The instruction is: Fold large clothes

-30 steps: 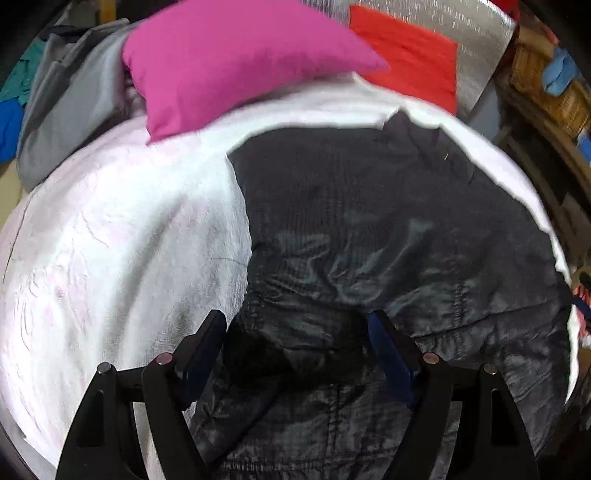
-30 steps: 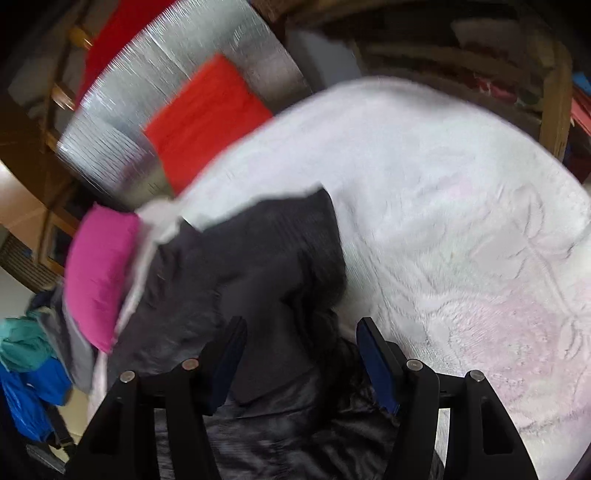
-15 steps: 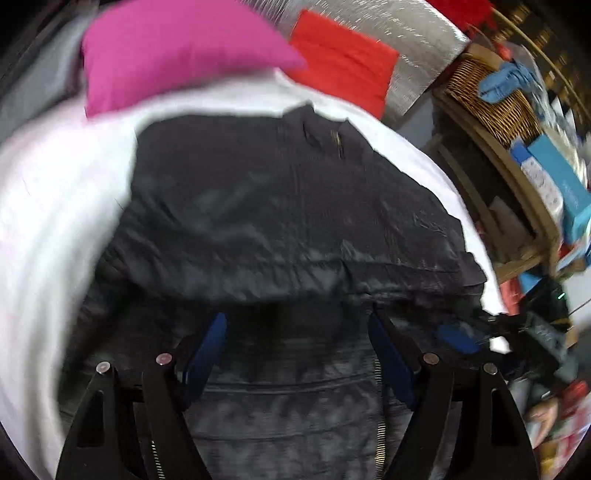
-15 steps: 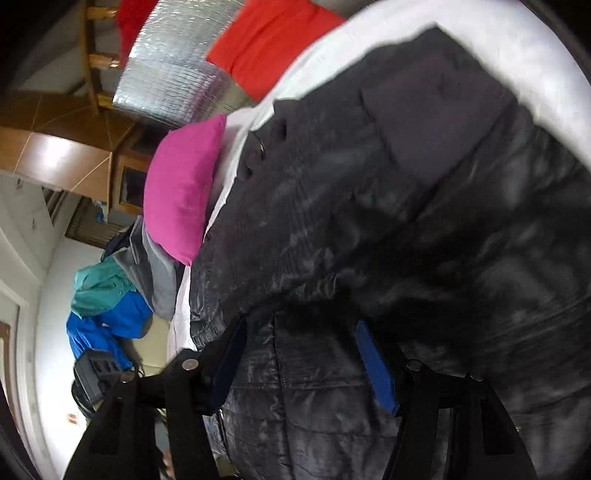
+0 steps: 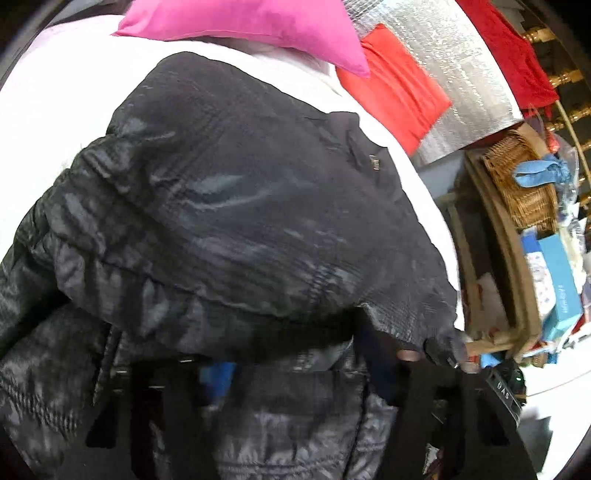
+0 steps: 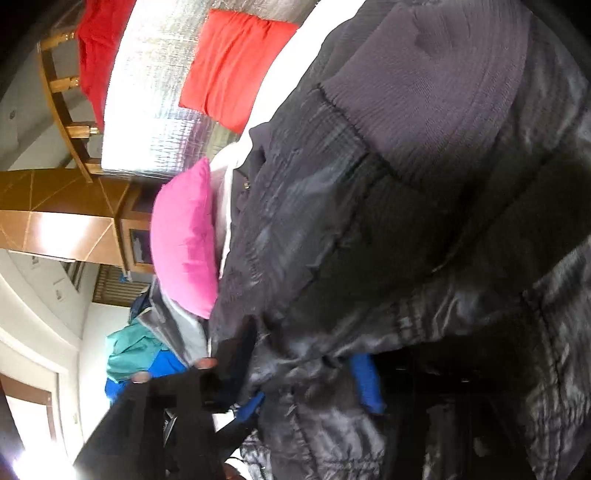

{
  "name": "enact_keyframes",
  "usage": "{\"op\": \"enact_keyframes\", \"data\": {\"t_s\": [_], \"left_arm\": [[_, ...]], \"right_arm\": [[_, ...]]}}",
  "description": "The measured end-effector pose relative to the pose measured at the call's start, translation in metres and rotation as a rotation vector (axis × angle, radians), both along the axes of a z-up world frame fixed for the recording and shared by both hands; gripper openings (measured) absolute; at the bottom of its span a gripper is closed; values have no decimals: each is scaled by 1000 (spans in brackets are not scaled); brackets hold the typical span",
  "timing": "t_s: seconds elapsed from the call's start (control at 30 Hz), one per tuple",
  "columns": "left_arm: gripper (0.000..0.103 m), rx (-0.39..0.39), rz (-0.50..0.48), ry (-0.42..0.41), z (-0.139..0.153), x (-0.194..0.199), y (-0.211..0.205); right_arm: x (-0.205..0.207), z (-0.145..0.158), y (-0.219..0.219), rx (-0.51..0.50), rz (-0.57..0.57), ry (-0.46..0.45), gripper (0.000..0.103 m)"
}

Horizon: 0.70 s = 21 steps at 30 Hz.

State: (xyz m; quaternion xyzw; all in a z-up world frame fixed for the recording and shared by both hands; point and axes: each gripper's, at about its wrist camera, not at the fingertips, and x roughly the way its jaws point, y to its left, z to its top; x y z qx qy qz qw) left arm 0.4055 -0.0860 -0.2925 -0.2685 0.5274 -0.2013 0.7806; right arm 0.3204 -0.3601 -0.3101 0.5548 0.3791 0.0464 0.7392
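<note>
1. White bedding point(image 5: 55, 92) carries your black puffer jacket point(image 5: 258, 206), below the pink pillow point(image 5: 258, 26) and the red cushion point(image 5: 399, 88)
2. Your left gripper point(image 5: 295, 373) has just been closing, with jacket fabric bunched between its fingers; whether the pads truly pinch it, you cannot tell
3. Your right gripper point(image 6: 314, 380) has also just been closing, and appears clenched on a fold of the jacket
4. A second ago both stood wide above the jacket with open bedding around; now dark fabric fills each view, so you likely begin the next fold
</note>
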Motion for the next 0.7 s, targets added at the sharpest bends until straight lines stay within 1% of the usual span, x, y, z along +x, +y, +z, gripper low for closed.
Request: {"op": "enact_keyframes", "data": {"t_s": [0.03,0.1,0.17,0.3,0.37,0.4,0.47,0.5,0.53,0.57,0.6,0.63,0.67,0.7], "left_arm": [[47,-4,0,-3,-1,0,1],[36,-5,2,-17,-1,0,0],[31,-8,0,-40,4,-3,5],[29,-18,-9,-82,22,-12,10],[29,6,-18,-92,24,-15,9],[29,32,-27,-90,23,-17,8],[29,77,-45,-61,12,-11,0],[29,85,-47,-37,6,-7,-2],[30,76,-45,-11,3,-4,-1],[30,61,-42,8,0,-3,0],[33,46,-39,23,1,-2,3],[36,43,-49,33,5,-3,5],[43,46,-64,35,9,-5,5],[51,50,-80,36,13,-7,6]], "right_arm": [[0,0,1,-6,-2,-1,27],[-1,6,3,-36,0,-17,19],[-5,20,7,-95,8,-49,16],[-21,42,8,-134,15,-102,15],[-30,39,5,-134,18,-86,15],[-32,34,5,-135,27,-60,15],[-26,22,5,-128,40,3,15],[-22,15,5,-111,50,34,15],[-20,11,4,-88,55,49,15],[-20,9,1,-57,57,60,18],[-20,11,-2,-29,64,65,22],[-21,17,-5,-21,83,62,26],[-22,23,-7,-30,97,52,38],[-25,34,-10,-61,118,41,49]]}}
